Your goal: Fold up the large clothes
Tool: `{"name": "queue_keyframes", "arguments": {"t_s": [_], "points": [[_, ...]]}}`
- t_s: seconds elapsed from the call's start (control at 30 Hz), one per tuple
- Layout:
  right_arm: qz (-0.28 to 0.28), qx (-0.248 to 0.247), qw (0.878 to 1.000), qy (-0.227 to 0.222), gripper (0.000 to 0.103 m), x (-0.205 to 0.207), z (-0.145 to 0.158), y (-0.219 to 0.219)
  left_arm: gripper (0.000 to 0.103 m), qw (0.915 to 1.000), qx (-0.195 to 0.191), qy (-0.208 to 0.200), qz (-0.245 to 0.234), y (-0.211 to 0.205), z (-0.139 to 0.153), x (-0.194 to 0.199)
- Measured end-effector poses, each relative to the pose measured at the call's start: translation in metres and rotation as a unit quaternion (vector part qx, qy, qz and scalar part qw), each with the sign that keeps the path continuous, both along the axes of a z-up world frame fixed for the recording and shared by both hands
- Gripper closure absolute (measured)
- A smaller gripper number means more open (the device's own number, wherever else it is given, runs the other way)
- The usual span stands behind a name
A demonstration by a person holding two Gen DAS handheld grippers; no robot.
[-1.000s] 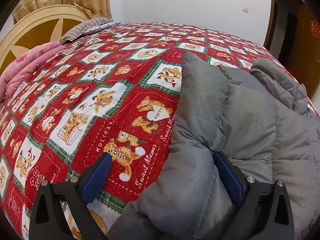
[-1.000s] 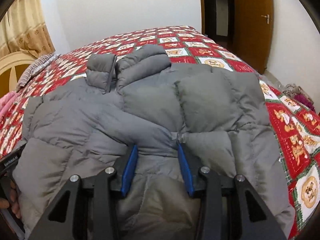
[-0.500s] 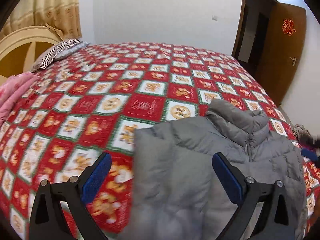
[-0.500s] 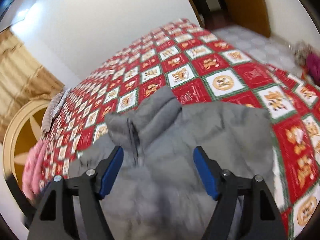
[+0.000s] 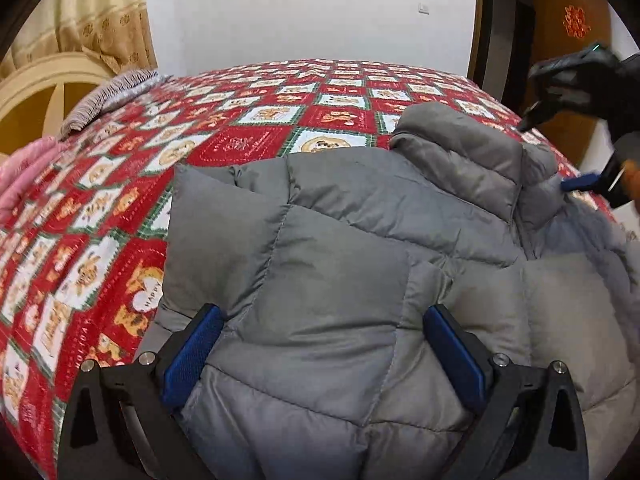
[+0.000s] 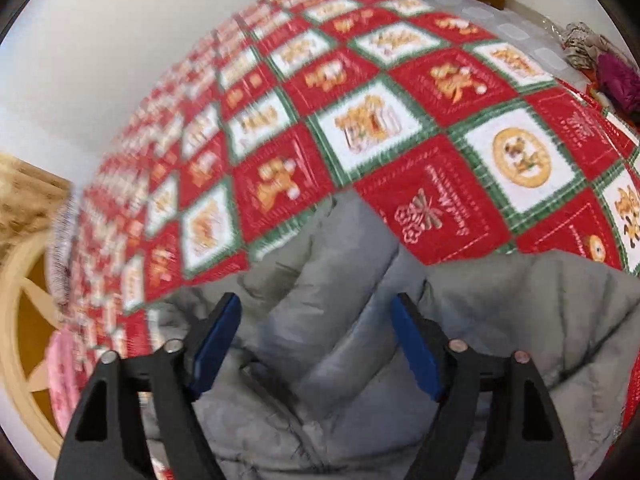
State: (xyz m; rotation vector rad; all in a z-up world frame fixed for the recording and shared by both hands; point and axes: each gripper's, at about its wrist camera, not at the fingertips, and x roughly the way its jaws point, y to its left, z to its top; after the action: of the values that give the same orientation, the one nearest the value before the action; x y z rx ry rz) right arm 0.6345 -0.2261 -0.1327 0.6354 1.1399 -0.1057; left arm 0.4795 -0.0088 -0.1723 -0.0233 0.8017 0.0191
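Note:
A grey puffer jacket [image 5: 360, 264] lies on the bed with its sides folded in. Its raised collar [image 5: 460, 152] points toward the far side. My left gripper [image 5: 324, 344] stands open over the jacket's near left part, and quilted fabric fills the space between its blue pads without being pinched. My right gripper [image 6: 316, 340] has its jaws opening above the collar [image 6: 340, 264], which lies loosely between the fingers. The right wrist view is blurred. One of that gripper's blue pads [image 5: 580, 182] shows beside the collar at the right edge of the left wrist view.
A red patchwork quilt [image 5: 248, 140] covers the bed. A pink blanket [image 5: 20, 172], a striped pillow [image 5: 108, 96] and a cream headboard [image 5: 44, 84] are at the left. A brown door [image 5: 568, 40] stands at the right. Loose clothes [image 6: 608, 68] lie on the floor.
My right gripper let go of the jacket fold it pinched, opened, rolled and swung up to the collar. My left gripper shifted right, from the jacket's edge to over its body.

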Motion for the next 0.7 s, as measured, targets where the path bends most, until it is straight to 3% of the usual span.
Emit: {"name": "queue_keyframes", "arguments": {"t_s": [0.13,0.17,0.2,0.27,0.3,0.5,0.6,0.7], "points": [[0.002,-0.026,0.999,0.035,0.020,0.004,-0.017,0.004,0.002,1.0000,0.002,-0.001,0.000,-0.003,0.000,0.000],[0.007,-0.030,0.999,0.036,0.028,0.001,-0.017,0.003,0.002,1.0000,0.000,-0.001,0.000,-0.003,-0.001,0.000],[0.010,-0.032,0.999,0.035,0.046,-0.002,-0.016,0.001,0.002,1.0000,-0.003,-0.001,-0.001,-0.002,-0.002,0.000],[0.016,-0.025,0.999,0.033,0.067,-0.013,-0.011,-0.006,0.002,0.9999,-0.010,-0.001,-0.001,-0.001,-0.002,0.000],[0.019,-0.018,0.999,0.030,0.072,-0.020,-0.007,-0.011,0.002,0.9999,-0.014,0.000,-0.002,0.000,-0.002,0.000],[0.044,-0.047,0.998,0.018,0.081,-0.069,0.009,-0.037,0.002,0.9996,-0.027,-0.001,-0.004,0.002,-0.002,0.000],[0.039,-0.048,0.998,0.014,0.081,-0.089,0.000,-0.046,0.002,0.9995,-0.030,-0.002,-0.004,0.002,-0.002,-0.001],[0.035,-0.047,0.998,-0.026,0.084,-0.105,-0.018,-0.051,0.002,0.9993,-0.036,-0.004,-0.005,0.003,-0.002,-0.002]]}}
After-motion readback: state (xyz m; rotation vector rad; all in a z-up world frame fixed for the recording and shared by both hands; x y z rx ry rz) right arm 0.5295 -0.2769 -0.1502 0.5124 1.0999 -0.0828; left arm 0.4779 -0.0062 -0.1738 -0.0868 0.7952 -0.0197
